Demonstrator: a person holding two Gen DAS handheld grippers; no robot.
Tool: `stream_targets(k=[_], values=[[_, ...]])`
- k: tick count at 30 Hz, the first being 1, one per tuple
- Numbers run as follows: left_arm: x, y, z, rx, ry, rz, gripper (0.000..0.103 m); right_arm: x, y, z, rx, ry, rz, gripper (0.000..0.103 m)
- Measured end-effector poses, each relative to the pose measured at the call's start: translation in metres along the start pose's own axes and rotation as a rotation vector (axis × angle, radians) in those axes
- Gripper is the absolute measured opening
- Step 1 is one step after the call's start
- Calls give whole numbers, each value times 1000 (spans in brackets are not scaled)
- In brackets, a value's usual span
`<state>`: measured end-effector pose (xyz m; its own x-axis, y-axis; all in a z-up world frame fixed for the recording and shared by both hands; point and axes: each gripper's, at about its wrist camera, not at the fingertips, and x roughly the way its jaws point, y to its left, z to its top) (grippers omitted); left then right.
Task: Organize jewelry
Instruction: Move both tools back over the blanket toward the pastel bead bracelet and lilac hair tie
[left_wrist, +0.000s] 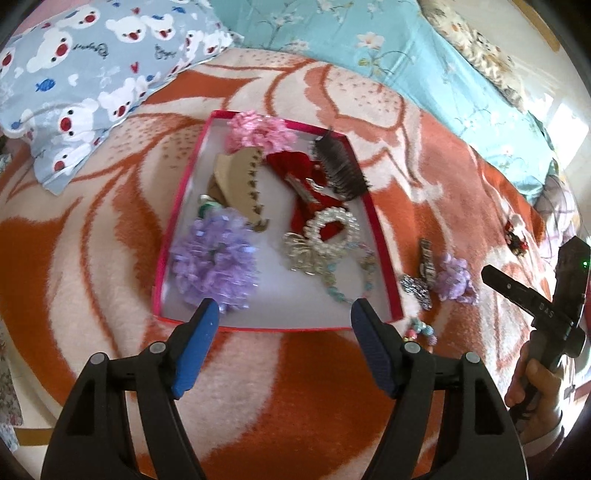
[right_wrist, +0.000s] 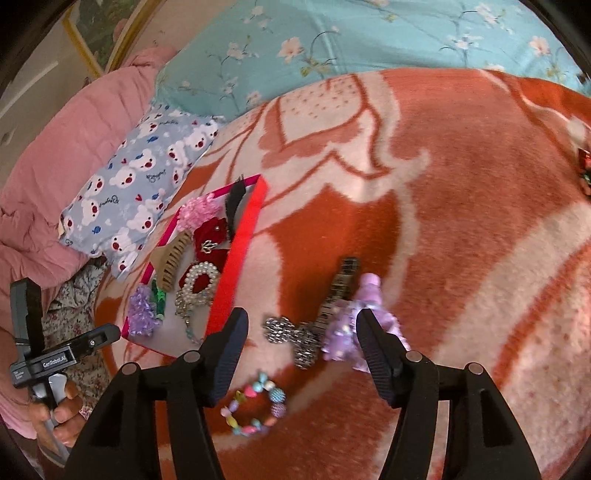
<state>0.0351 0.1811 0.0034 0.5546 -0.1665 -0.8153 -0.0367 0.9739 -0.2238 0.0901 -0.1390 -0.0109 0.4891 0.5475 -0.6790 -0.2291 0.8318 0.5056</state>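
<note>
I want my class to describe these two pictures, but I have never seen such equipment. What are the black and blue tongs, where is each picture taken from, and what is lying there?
Each is a hand-held gripper with a camera looking along its jaws. One picture comes from the left gripper, the other from the right gripper; both are open and hold nothing. On the orange blanket lies a red box holding hair flowers, clips and a pearl ring. Outside it lie a beaded bracelet, a silver bow, a long clip and a purple flower.
</note>
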Motion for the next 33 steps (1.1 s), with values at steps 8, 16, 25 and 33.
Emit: stream_targets(k=[8, 16, 25, 33], values=[[-4, -28, -8, 51, 12, -33, 74, -19, -16, -12, 13, -10, -24, 62], [-1, -51, -19, 99, 38, -62, 74, -24, -25, -21, 22, -11, -39, 62], [18, -82, -39, 156, 104, -101, 74, -9, -29, -21, 2, 11, -70, 62], [43, -107, -51, 209, 163, -128, 74, 14, -35, -12, -24, 46, -110, 62]])
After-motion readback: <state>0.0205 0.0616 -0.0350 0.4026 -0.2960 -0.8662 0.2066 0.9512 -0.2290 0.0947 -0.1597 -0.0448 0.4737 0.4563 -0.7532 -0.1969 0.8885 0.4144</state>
